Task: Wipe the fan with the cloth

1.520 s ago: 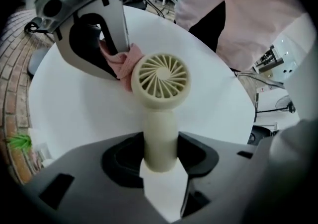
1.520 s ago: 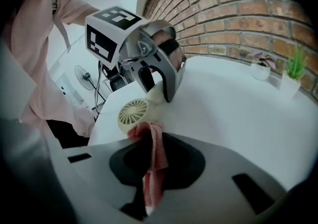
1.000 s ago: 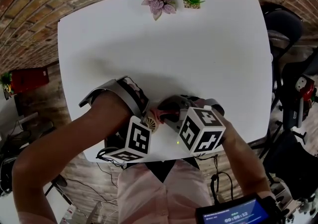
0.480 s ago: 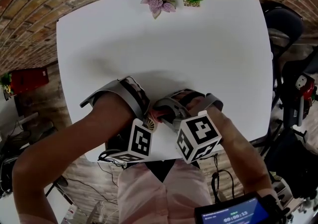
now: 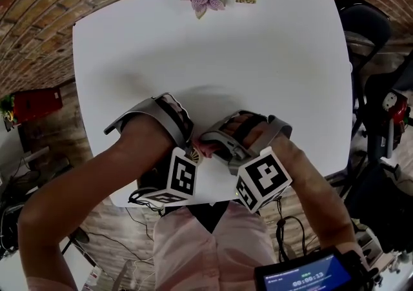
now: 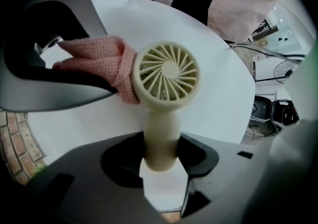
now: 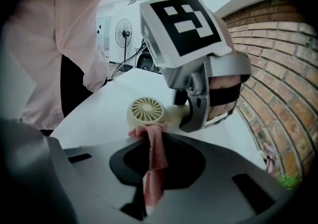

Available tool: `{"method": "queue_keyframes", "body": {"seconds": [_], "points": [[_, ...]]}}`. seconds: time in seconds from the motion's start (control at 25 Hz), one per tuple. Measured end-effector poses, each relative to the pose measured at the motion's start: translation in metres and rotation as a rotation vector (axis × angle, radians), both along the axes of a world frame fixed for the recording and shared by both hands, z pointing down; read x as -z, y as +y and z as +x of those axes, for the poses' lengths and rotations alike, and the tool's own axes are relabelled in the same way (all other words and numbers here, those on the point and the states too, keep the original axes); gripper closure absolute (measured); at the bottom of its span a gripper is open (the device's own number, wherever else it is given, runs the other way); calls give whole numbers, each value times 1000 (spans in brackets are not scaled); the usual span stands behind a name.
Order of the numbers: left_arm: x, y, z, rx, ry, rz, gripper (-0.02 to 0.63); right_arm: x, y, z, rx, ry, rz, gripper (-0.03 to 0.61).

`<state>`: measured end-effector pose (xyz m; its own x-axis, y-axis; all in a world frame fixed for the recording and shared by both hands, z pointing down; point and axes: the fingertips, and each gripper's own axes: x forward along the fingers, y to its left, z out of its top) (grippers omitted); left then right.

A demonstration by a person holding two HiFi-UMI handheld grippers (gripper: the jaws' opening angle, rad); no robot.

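**Cloth is meeting the fan head's rim; your right wrist is rolling**

You are gripping the cream handheld fan (image 6: 166,71) by its handle with the left gripper (image 6: 161,154), whose jaws are closed partway and pressing on the handle. The handle's long axis is running straight out along those jaws. The round grille is sitting just past the tips and facing that gripper's camera, above the white table (image 5: 258,57) near its front edge.

Your right gripper (image 7: 151,171) is pinching a strip of the pink cloth (image 7: 155,143), with the jaws drawn in tight on it. From these jaws the fan head is lying straight ahead, just beyond the tips, and its handle is leading off to the right. The bunched end of the cloth is touching the side rim of the head, not the grille face. The right hand is therefore the one placed to work round it.

Compared with a second ago, your right gripper's marker cube is sitting lower and turned in the head view, so that wrist has been rolling. Your left gripper is staying where it was, and the cloth is keeping to the same side of the fan.
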<state>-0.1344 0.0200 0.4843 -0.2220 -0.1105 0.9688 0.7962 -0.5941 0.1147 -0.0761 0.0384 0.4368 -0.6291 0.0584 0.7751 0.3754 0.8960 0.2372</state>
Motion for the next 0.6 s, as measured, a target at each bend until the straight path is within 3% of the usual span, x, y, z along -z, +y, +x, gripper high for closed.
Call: {"method": "queue_keyframes", "body": {"seconds": [0.4,0.52,0.6], "points": [[-2,0,1,109,18,11,417,4,24,23,-126,-16,-69,548],[-2,2,3,217,23,-1,417,2,35,32,-179,-21,-83,546],[-3,3,7,336,36,-23,416,1,40,38,-237,-32,-109,546]]}}
